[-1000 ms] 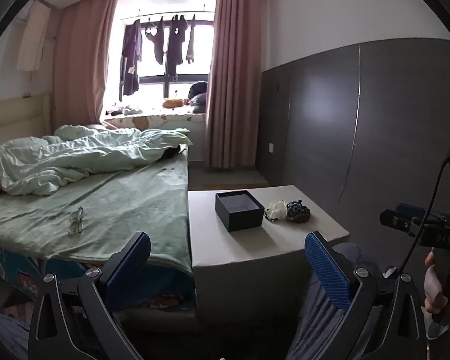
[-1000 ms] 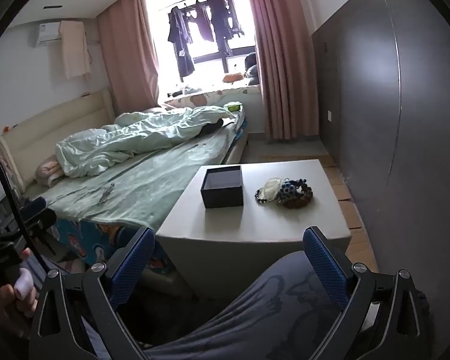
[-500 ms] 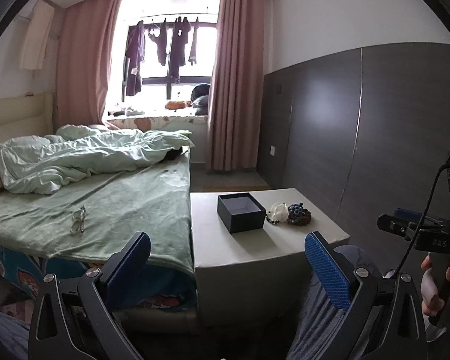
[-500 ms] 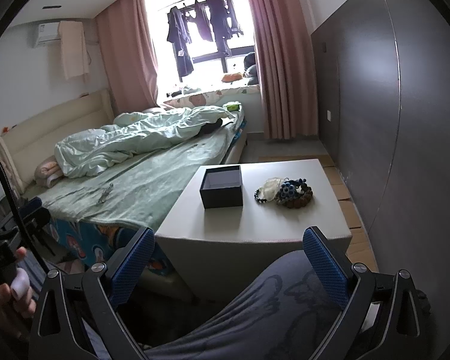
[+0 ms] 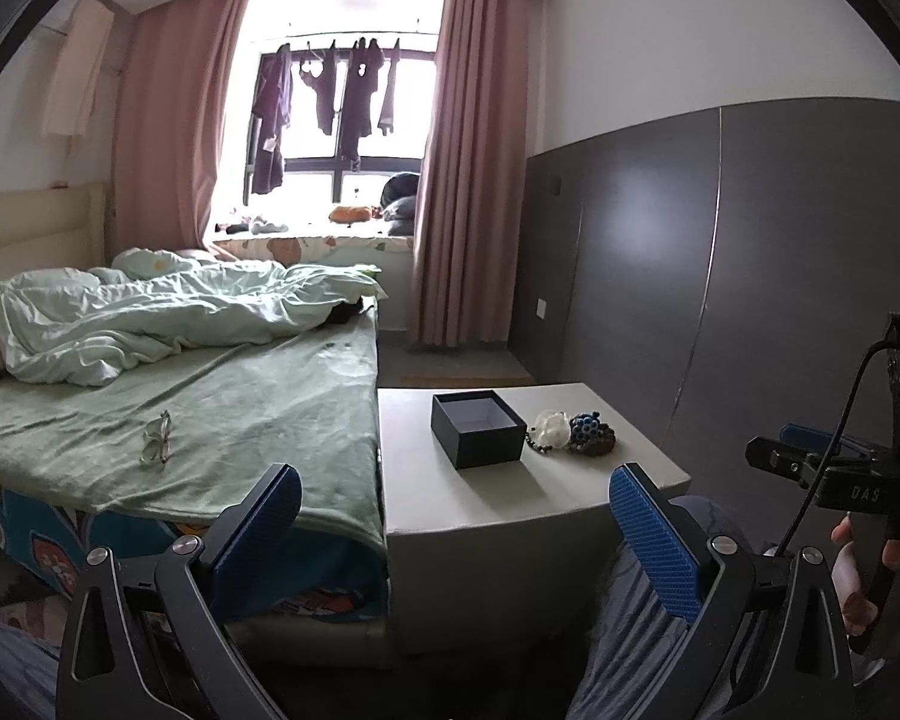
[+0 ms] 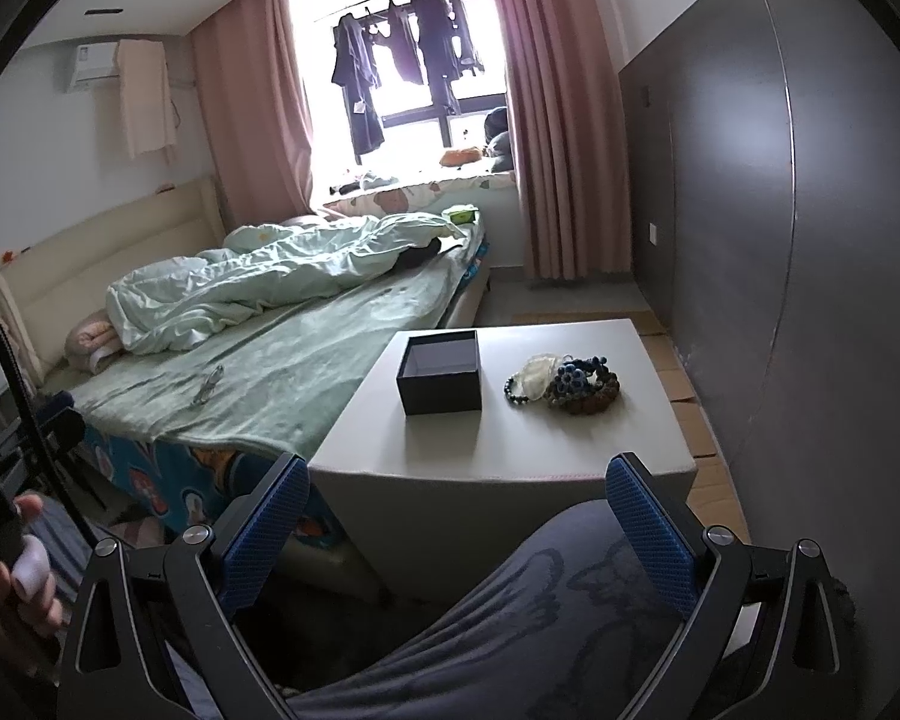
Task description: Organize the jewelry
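Note:
An open dark box (image 5: 477,429) (image 6: 441,372) stands on a low white table (image 5: 510,498) (image 6: 498,438). To its right lies a pile of jewelry (image 5: 573,432) (image 6: 564,384): beaded bracelets in blue, brown and black and a whitish piece. My left gripper (image 5: 456,510) is open and empty, held well short of the table. My right gripper (image 6: 456,501) is open and empty, above the person's knee, in front of the table's near edge. The right gripper also shows in the left wrist view (image 5: 810,456), at the right edge.
A bed with a green sheet (image 5: 210,414) (image 6: 282,372) adjoins the table's left side; eyeglasses (image 5: 157,438) lie on it. A grey wall panel (image 6: 780,240) runs along the right. The person's leg (image 6: 540,612) is below the right gripper.
Both views have tilted slightly upward and shifted a little; the table and box look about as far away. Both grippers stay open and empty.

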